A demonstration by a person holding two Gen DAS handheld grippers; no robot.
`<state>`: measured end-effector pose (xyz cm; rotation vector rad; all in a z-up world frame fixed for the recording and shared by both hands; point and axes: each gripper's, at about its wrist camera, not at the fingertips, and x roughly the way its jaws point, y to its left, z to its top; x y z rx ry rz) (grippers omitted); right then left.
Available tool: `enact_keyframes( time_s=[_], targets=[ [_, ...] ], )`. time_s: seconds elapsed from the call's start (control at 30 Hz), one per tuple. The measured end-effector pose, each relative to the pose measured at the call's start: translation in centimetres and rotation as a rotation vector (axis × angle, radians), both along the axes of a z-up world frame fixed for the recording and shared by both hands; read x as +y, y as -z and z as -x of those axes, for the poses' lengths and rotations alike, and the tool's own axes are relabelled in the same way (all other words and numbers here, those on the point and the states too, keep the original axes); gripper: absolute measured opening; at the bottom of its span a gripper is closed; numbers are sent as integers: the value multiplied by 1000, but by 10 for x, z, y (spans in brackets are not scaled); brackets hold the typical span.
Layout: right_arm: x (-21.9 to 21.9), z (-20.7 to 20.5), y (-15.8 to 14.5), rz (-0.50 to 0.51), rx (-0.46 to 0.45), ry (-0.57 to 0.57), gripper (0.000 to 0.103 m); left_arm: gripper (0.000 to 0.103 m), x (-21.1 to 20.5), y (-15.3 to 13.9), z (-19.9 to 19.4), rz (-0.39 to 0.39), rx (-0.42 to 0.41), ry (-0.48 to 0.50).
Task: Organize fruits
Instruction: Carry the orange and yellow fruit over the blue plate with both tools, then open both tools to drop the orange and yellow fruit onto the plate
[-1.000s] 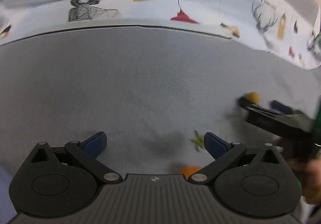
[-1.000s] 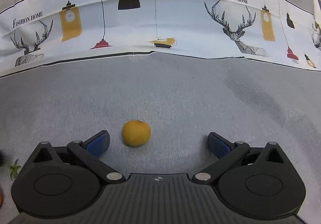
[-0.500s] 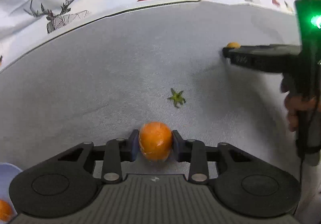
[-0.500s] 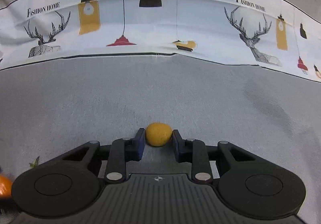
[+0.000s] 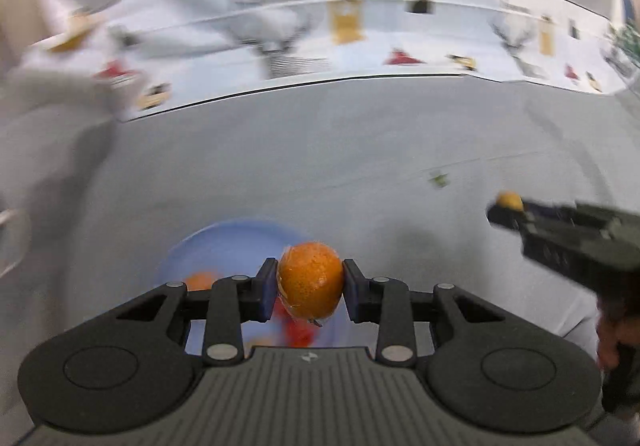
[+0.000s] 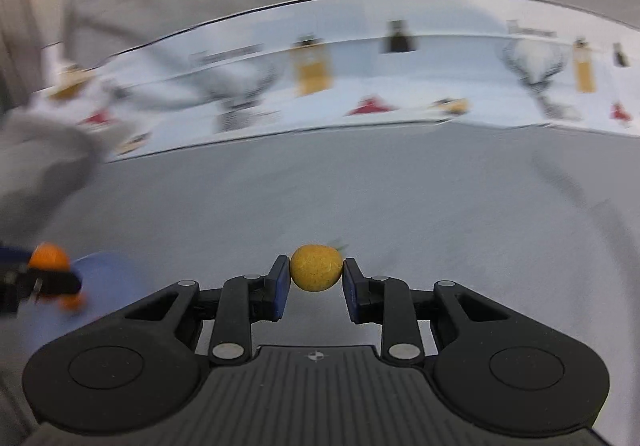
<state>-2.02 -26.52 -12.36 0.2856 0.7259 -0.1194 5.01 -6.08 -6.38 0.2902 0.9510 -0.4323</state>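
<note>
Both of my grippers have left the cloth since the last look, each carrying the fruit it had just clamped, and the background has smeared with the swing. Nearest in the left wrist view, my left gripper has its blue pads pressed on either side of an orange, gripped narrow and held clear of the surface. Directly behind and under that fruit, from about 9 o'clock round to 6 o'clock of it, sits a pale blue plate holding another orange fruit and something red (too blurred for me to name). Further out at 2 o'clock, a small green leafy scrap lies alone on the grey tablecloth. At 3 o'clock my right gripper reaches in from the edge with a hand behind it.

From the right wrist view, my right gripper has its fingers closed tight on a small yellow fruit, also lifted off the cloth. Over at 9 o'clock the left gripper shows with its orange above the blue plate's rim. Beyond everything, at 12 o'clock, runs a white printed band with deer heads and hanging lamps, blurred.
</note>
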Motion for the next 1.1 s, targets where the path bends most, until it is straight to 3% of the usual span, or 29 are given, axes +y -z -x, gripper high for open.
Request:
enact_keyframes(
  time_s=[0.13,0.3,0.53,0.9,0.93,0.97,1.0,1.03,1.07,1.1],
  targets=[
    [70,12,-15,-31,-4,-120,30,38,61,-17,11,13,-20,-79],
    [129,4,-27,22,-13,-222,30,38,97,-17,11,34,-39,-129],
    [153,-26,-23,63,32,-280,30,38,100,2,-20,62,2,-155],
    [178,-73,-15,101,141,-302,30,38,89,5,-59,15,-22,-49],
    [177,-75,-16,104,129,-299,30,42,89,5,-59,27,-27,-27],
    [177,-75,-16,106,106,-301,31,63,90,5,-59,46,-32,-1],
    [177,-74,-15,110,98,-300,46,77,90,5,-58,56,-40,1],
    [175,-72,-14,123,99,-279,58,97,92,4,-56,68,-65,-16],
    [174,-68,-13,140,87,-246,73,103,94,2,-52,84,-95,-30],
    [171,-61,-13,147,71,-213,79,103,96,0,-48,94,-117,-38]
  ],
)
